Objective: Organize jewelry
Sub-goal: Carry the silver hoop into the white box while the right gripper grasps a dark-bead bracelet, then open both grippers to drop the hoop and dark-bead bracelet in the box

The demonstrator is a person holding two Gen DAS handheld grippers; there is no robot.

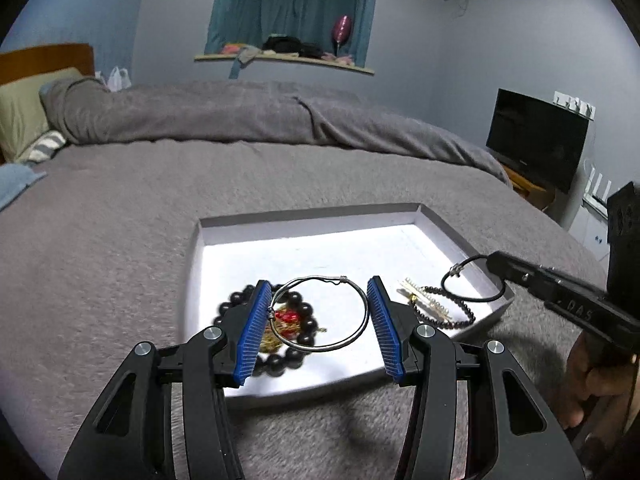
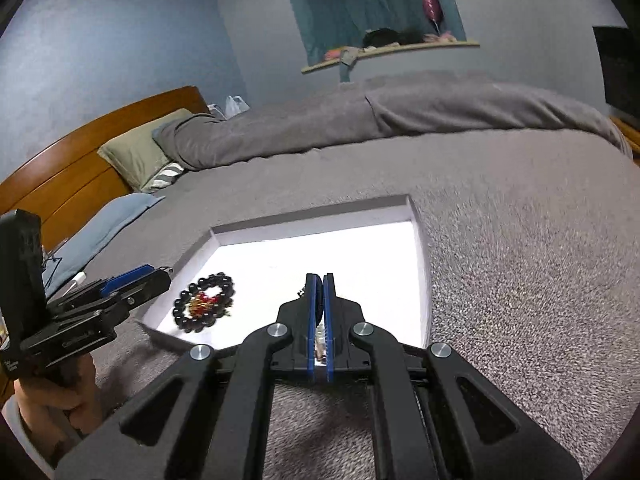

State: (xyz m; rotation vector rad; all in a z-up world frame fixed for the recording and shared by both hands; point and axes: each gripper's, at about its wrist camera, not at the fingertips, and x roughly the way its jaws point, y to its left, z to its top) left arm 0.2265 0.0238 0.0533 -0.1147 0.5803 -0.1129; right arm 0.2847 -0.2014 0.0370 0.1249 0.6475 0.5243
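Observation:
A white shallow tray (image 1: 312, 220) lies on the grey bed cover. My left gripper (image 1: 320, 320) is open over its near edge; a silver wire bangle (image 1: 362, 300) sits between the blue pads, touching the left pad (image 1: 256, 320). Under it lies a black bead bracelet (image 1: 298, 356) with a red and gold charm; it also shows in the right wrist view (image 2: 208, 300). My right gripper (image 2: 319, 292) is shut on a black cord bracelet (image 1: 472, 284), held over the tray's right edge. A pearl hair clip (image 1: 424, 300) and a small dark bead strand (image 1: 456, 312) lie in the tray.
The tray (image 2: 312, 220) sits on a wide grey blanket (image 1: 120, 240). A rolled grey duvet (image 1: 240, 116) lies behind. Pillows (image 2: 136, 156) and a wooden headboard (image 2: 80, 152) are at the left. A black TV (image 1: 536, 136) stands at the right.

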